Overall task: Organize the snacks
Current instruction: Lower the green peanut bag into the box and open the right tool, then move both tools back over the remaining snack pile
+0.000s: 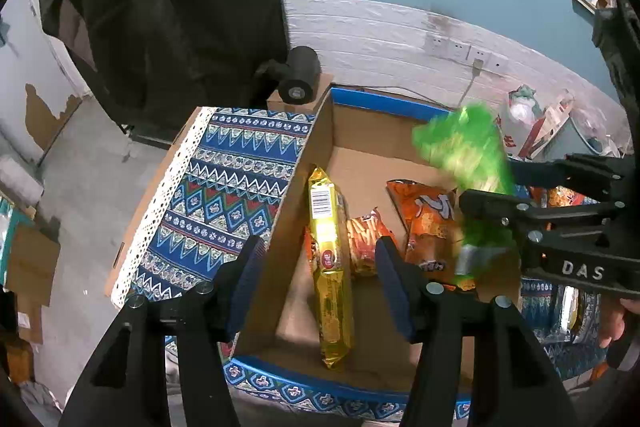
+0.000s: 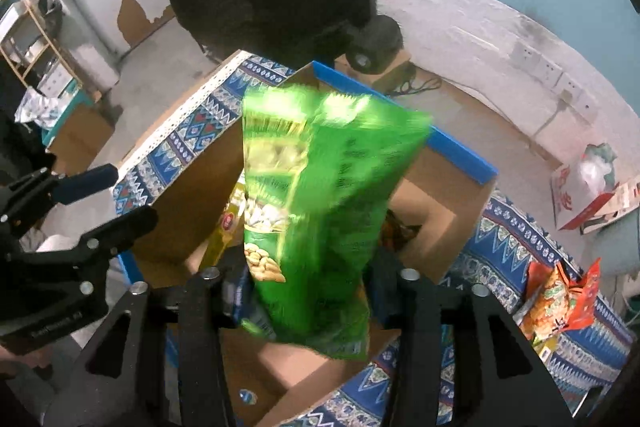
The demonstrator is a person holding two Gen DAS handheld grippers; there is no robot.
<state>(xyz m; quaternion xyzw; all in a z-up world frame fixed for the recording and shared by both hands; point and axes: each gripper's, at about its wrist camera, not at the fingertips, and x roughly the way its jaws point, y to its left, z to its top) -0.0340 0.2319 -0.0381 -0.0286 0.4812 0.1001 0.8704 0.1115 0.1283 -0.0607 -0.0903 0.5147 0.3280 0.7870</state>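
A green snack bag stands upright between the jaws of my right gripper, which is shut on it above an open cardboard box. The bag is motion-blurred; it also shows in the left wrist view. My left gripper is open and empty over the box's left wall. Inside the box lie a yellow biscuit pack, a small orange-red packet and an orange chip bag.
The box sits on a blue patterned cloth over a table. More orange snack bags lie on the cloth at the right. A black roll sits on a small carton behind the box. A white wall with sockets stands behind.
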